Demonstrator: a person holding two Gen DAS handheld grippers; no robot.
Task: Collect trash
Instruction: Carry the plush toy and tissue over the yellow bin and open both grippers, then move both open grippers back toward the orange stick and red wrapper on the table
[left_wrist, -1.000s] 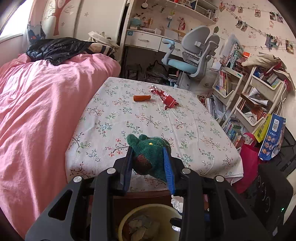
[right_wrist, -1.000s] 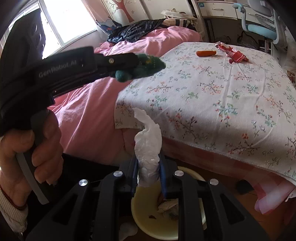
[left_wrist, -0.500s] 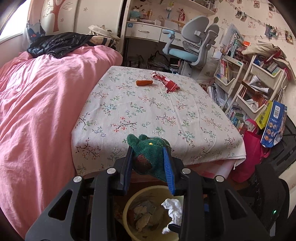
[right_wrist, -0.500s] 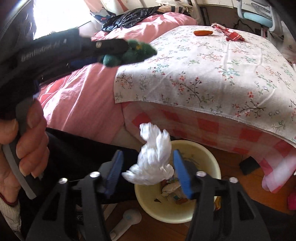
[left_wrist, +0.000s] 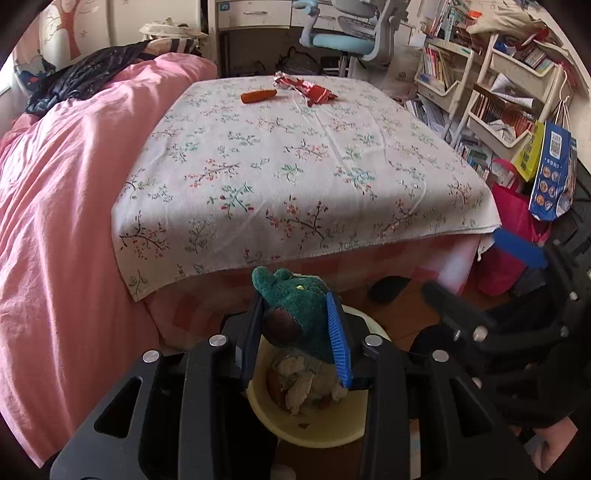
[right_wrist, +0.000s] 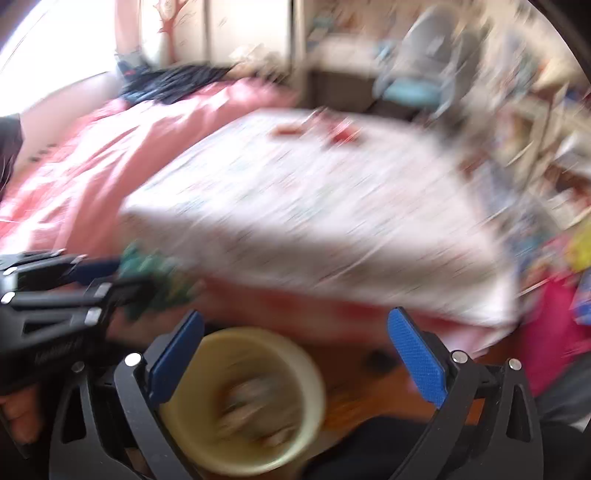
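no text can be read with certainty. the blue shopping bag (left_wrist: 553, 173), hanging right of the floral tablecloth (left_wrist: 295, 166), carries a square code patch and round pictures, its lettering too small to make out. book spines on the shelves (left_wrist: 491, 92) behind that bag are illegible. the right wrist view is blurred throughout.

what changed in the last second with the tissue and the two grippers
The right gripper opened and let go of the white tissue, which is no longer between its fingers; it probably fell into the yellow bin, though blur hides it. The left gripper dropped from table height to just above the bin, still shut on the green toy. The sausage and red wrapper stayed on the table.
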